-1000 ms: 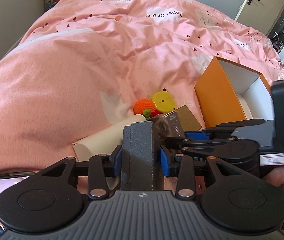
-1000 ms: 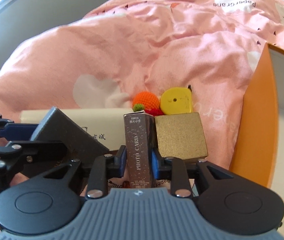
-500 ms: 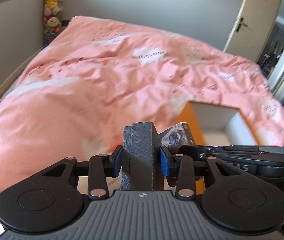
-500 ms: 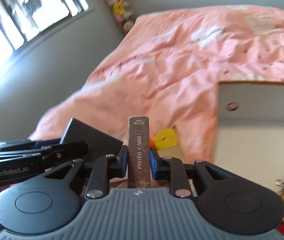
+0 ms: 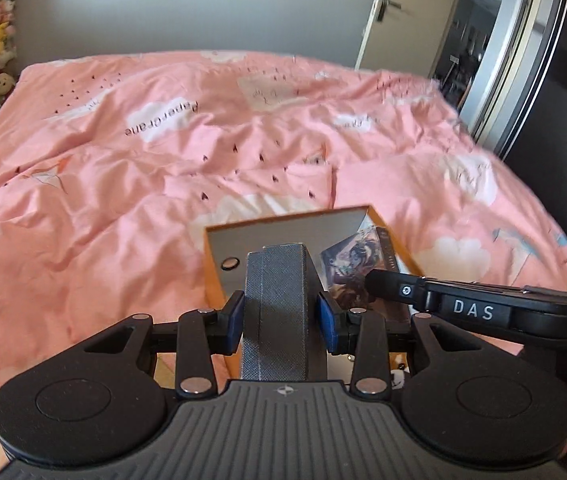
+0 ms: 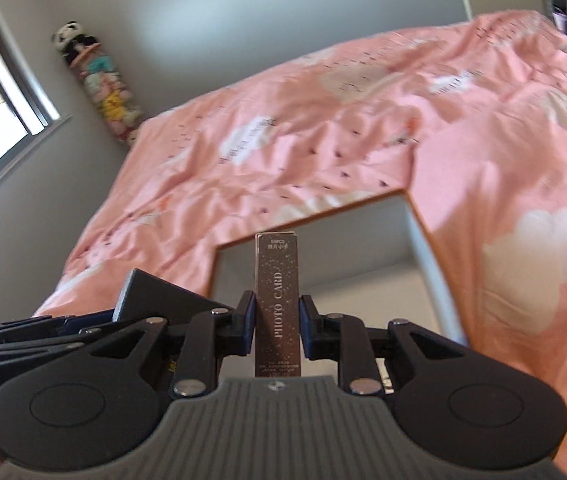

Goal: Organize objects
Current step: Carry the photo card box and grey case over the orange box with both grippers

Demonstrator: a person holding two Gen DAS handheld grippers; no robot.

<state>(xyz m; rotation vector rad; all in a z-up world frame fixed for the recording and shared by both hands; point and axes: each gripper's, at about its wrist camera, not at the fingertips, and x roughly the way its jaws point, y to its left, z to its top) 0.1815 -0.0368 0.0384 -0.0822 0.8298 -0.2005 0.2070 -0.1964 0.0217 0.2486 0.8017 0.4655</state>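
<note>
Pink quilted bedding [image 5: 131,184], creased and printed with white clouds, is filling most of both views; its far edges are blurring. One column of plush toys [image 6: 99,80] is standing in the far left corner, too soft to count. One left gripper [image 5: 279,316] is clamping its two blue pads on one grey textured box [image 5: 275,304], whose lower end is disappearing behind the gripper body. One orange cardboard box [image 5: 213,280] with a white interior is lying open beneath and just beyond it, its near side hidden by both tools. One right gripper [image 6: 275,316] is pressing both pads on one slim dark speckled carton marked PHOTO CARD [image 6: 277,300], held upright above the orange box opening [image 6: 423,240]. Small print on the carton is unreadable.
</note>
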